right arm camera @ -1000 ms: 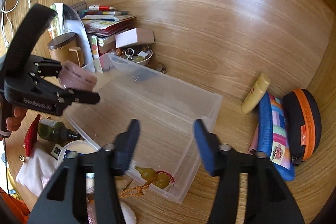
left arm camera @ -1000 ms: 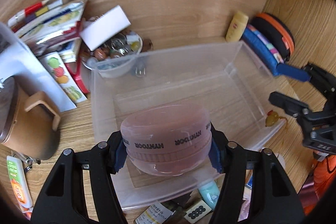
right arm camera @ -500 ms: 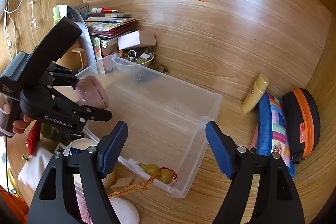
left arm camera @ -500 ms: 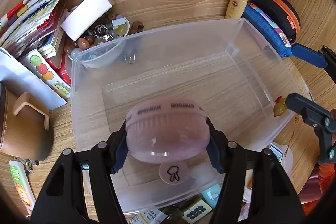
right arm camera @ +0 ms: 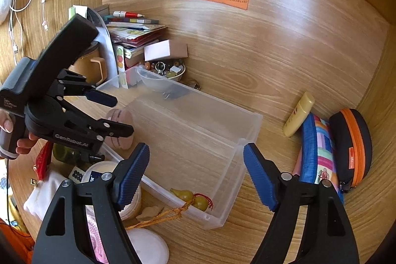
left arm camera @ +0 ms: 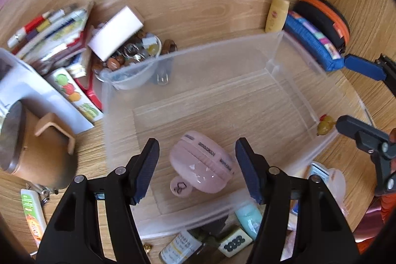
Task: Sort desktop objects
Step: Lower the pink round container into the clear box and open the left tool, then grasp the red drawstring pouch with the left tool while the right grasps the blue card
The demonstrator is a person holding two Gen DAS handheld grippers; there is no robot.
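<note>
Released since a second ago: pink round case (left arm camera: 201,165), then clamped between the left gripper (left arm camera: 196,170) pads, now lies on the floor of the clear plastic bin (left arm camera: 247,90), near end, both pads clear of it and jaws opening. Right gripper (right arm camera: 195,177) jaws wider than before and opening, nothing between them, hovering over the bin's near right corner. Small gourd charm (right arm camera: 195,198) with red tassel sits just outside that near wall. Yellow tube (right arm camera: 298,114) and striped pouch (right arm camera: 319,152) lie right of the bin
</note>
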